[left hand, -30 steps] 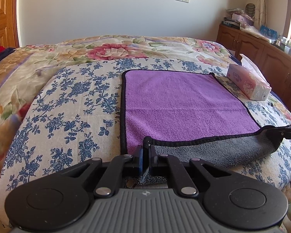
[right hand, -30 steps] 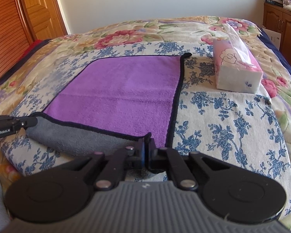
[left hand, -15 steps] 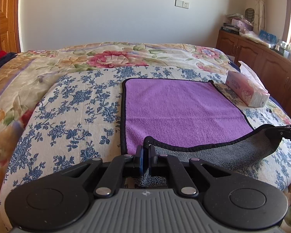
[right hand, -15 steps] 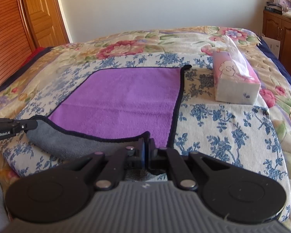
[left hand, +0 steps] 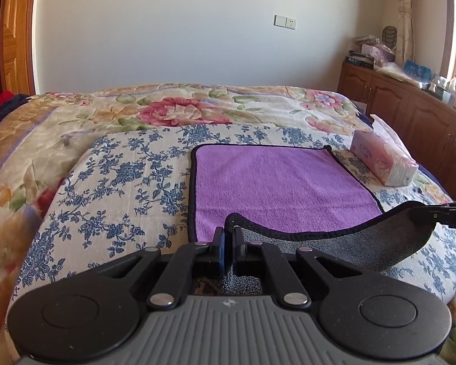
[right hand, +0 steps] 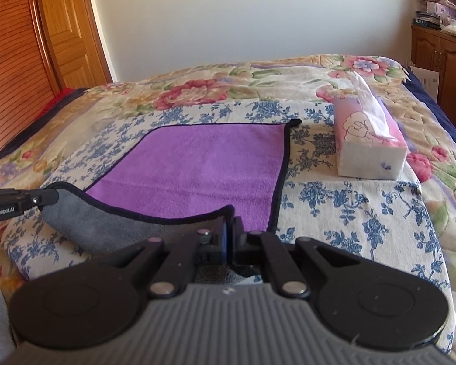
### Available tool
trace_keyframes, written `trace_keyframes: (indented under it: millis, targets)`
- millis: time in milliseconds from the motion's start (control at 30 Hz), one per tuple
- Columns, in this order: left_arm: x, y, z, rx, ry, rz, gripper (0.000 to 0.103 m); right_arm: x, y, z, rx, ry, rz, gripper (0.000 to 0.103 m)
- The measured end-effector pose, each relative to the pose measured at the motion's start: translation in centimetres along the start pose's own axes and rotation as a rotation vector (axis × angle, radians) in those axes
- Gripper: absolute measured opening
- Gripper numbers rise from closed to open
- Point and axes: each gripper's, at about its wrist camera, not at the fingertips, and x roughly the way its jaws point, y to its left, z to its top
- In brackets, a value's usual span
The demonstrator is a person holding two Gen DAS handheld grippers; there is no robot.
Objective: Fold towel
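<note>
A purple towel [left hand: 276, 185] with a black hem and a grey underside lies on the blue-flowered bedspread; it also shows in the right wrist view [right hand: 197, 164]. My left gripper [left hand: 228, 231] is shut on the towel's near left corner. My right gripper [right hand: 229, 222] is shut on the near right corner. Both corners are lifted off the bed, so the near edge hangs between them with the grey underside [left hand: 349, 249] showing. The far part lies flat. Each gripper's tip shows at the edge of the other's view.
A pink tissue box [right hand: 367, 149] stands on the bed just right of the towel; it also shows in the left wrist view [left hand: 383, 161]. Wooden cabinets [left hand: 410, 112] with clutter line the right wall. A wooden door [right hand: 67, 30] is at the far left.
Both grippers have risen and moved forward with the towel's near corners. The near edge is lifted higher and more of the wall shows.
</note>
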Motion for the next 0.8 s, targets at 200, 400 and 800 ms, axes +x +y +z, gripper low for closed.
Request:
trace_keyframes:
  millis: [200,400,800]
  targets:
    - [0.4,0.2,0.2,-0.003,-0.002,0.018,0.005,0.5,-0.3,0.6,-0.001,-0.022,0.0,0.004]
    - [1.2,0.1,0.5,0.005,-0.006,0.019,0.005,1.1,-0.6,1.0,-0.002,-0.033,0.001,0.004]
    - [2.6,0.1,2.2,0.007,-0.033,0.019,0.005,1.9,-0.8,2.4,-0.027,-0.07,0.008,0.004]
